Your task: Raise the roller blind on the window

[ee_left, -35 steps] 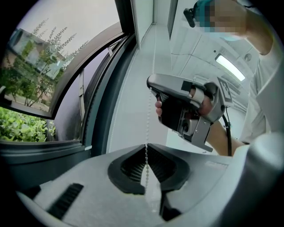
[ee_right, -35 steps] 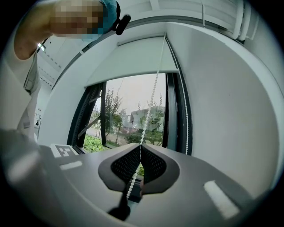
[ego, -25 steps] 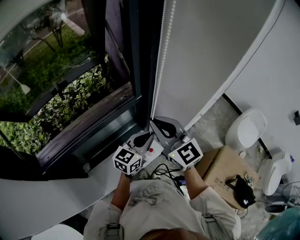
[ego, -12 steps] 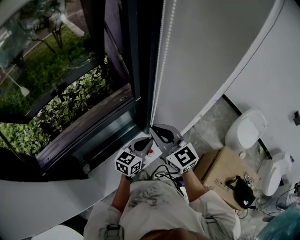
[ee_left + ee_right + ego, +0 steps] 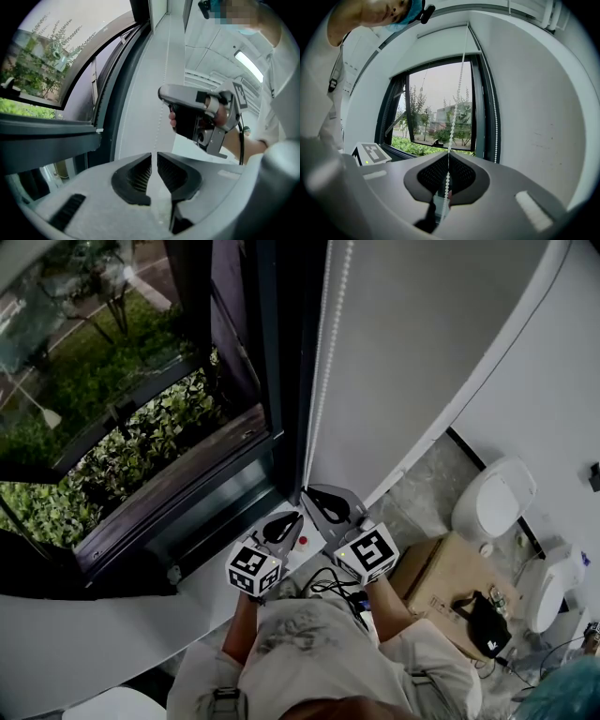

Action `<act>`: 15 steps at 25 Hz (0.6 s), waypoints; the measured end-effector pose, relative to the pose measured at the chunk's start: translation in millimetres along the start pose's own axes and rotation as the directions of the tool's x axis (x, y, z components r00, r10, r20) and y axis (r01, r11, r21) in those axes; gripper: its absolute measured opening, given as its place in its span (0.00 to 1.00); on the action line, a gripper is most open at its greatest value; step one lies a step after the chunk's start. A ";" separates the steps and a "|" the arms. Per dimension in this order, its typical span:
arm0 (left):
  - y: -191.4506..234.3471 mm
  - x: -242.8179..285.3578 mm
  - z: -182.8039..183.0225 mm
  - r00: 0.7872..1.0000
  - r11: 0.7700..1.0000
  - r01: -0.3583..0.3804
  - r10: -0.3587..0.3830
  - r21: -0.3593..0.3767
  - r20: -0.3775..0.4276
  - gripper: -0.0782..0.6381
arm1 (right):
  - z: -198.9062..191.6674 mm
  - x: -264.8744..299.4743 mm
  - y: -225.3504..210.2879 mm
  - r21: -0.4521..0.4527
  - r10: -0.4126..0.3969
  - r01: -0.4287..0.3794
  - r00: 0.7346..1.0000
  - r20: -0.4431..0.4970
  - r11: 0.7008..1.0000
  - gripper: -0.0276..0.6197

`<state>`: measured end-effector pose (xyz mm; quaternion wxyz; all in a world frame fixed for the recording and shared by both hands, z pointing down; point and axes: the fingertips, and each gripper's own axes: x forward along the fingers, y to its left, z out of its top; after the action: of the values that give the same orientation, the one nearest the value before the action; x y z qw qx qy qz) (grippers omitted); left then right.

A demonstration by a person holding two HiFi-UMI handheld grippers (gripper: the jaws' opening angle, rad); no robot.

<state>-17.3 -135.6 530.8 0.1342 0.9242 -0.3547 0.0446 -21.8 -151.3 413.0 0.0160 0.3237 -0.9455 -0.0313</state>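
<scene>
My right claw (image 5: 448, 163) is clamped on the bead chain (image 5: 458, 89), which runs vertically beside the window frame (image 5: 476, 108). My left claw (image 5: 153, 163), lower down, has just been opening, and the chain sits loose in its narrow gap. The roller blind (image 5: 443, 47) hangs at the frame's top.

The speckled grey floor (image 5: 424, 474) is showing at the right of the head view and is running along the foot of the white wall (image 5: 525, 381). A brown cardboard box (image 5: 439, 576) is resting directly on this floor. A first white rounded unit (image 5: 494, 499) is standing on the floor just beyond the box. A second white rounded unit (image 5: 548, 585) is standing to the right of the box.
</scene>
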 end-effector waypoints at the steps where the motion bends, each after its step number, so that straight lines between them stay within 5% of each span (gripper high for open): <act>1: 0.4 -4.2 7.4 1.000 1.000 -0.008 0.008 0.004 0.015 0.17 | 0.3 0.0 0.1 -0.002 0.001 -0.001 1.000 -0.001 1.000 0.06; 15: -22.4 -22.9 183.6 0.959 0.980 -0.014 -0.043 0.198 0.280 0.23 | -0.5 0.7 0.0 -0.005 0.010 -0.010 1.000 -0.002 1.000 0.06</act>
<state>-21.7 -156.3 345.6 -0.0101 0.9324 -0.3573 -0.0541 -22.4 -151.7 413.5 0.0180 0.3191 -0.9470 -0.0330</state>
